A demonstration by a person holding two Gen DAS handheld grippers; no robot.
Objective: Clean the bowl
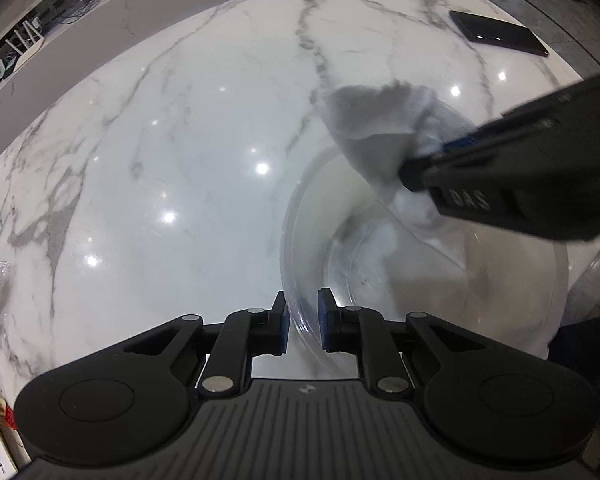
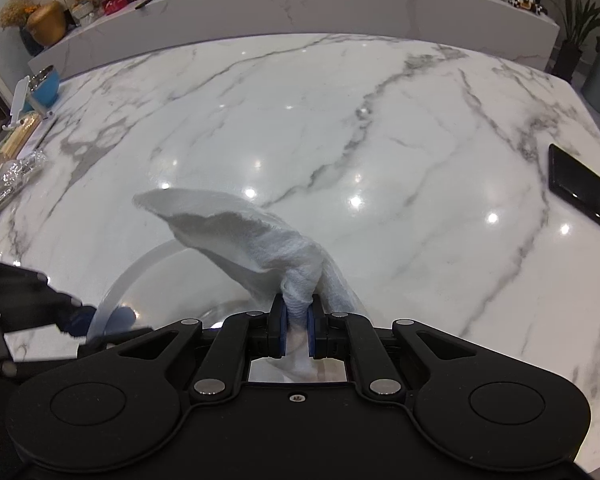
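Marble counter (image 1: 180, 140): left gripper (image 1: 303, 322) pinches bowl (image 1: 420, 280) rim, right gripper (image 2: 297, 330) clamps cloth (image 2: 240, 228); best press cloth flat, bowl braced.

Glossy white marble table (image 2: 380, 128) with grey veins and ceiling-light glints, cluttered marble ledge (image 2: 300, 4) behind.
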